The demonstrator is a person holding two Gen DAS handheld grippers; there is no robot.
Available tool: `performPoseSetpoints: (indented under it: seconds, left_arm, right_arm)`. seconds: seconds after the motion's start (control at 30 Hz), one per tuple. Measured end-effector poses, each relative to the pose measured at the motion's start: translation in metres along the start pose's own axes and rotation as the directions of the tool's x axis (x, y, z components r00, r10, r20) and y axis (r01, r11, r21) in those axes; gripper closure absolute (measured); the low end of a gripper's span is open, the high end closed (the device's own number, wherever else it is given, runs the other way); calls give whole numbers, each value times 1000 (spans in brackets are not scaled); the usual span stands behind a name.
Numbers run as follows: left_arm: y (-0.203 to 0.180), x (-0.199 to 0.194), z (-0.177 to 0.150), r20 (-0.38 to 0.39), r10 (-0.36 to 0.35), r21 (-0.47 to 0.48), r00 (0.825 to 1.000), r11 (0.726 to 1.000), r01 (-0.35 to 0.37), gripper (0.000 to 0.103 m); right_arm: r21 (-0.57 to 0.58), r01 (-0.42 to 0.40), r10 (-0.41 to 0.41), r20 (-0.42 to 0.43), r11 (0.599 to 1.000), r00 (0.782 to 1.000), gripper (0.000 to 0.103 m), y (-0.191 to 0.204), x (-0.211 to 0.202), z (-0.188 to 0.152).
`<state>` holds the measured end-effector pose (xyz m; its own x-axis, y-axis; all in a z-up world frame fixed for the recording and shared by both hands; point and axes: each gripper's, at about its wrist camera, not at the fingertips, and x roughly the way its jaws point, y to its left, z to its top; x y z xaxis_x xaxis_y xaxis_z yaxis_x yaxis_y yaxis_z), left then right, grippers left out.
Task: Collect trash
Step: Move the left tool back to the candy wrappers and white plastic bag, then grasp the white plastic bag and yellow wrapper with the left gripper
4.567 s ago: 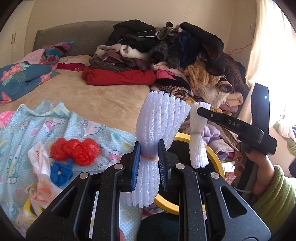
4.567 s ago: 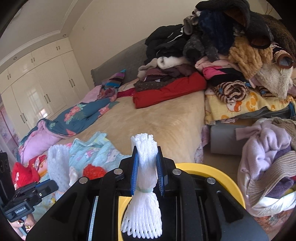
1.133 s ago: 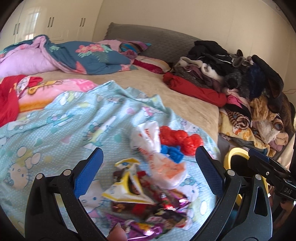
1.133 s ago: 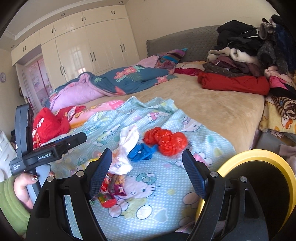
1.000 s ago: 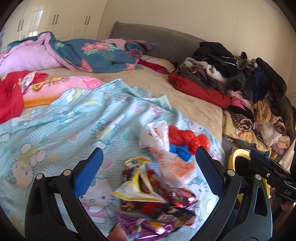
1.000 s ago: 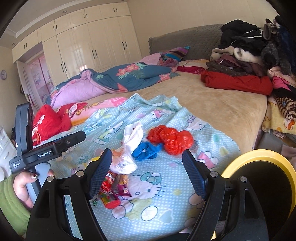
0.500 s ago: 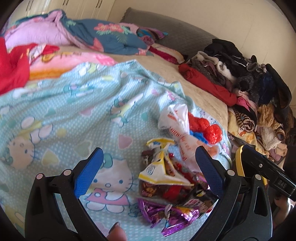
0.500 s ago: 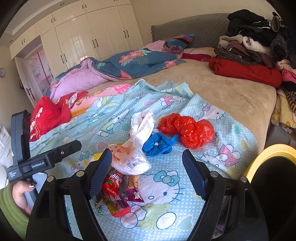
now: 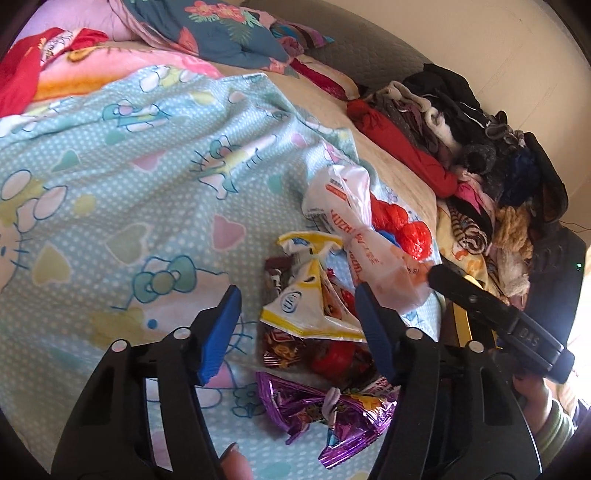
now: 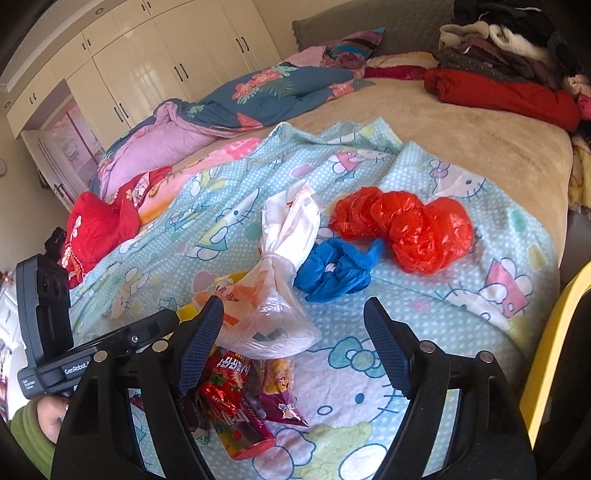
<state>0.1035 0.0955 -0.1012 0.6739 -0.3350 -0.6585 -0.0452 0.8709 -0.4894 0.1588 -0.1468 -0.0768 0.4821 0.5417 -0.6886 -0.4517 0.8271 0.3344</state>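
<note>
Wrappers [image 9: 314,314] between closing left jaws, seemingly untouched.

A heap of snack wrappers [image 9: 314,332] lies on the cartoon-print sheet [image 9: 110,177] spread over the bed [image 10: 480,147]. A knotted plastic bag [image 10: 273,295] rests just behind them, with crumpled bags [image 10: 402,225] beyond. Folded clothes [image 9: 443,122] are stacked at the far side.

A bedroom in daylight. A wide bed [image 10: 480,147] with a tan cover and grey padded headboard [image 10: 369,18] stands against a cream wall [image 9: 498,48]. Glossy cream wardrobes [image 10: 147,74] with dark handles fill another wall.
</note>
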Motion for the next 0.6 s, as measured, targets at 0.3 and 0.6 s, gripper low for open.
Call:
performPoseSetpoints:
  seconds: [0.3, 0.6]
  left_arm:
    - [-2, 10, -2, -31, -15, 5, 999, 1000, 15, 63]
    - [-3, 11, -1, -34, -23, 1, 999, 1000, 23, 72]
  right_arm:
    - [50, -62, 64, -44, 997, 997, 30, -4, 16, -5]
    - [48, -99, 101, -55, 994, 993, 55, 1, 20, -6]
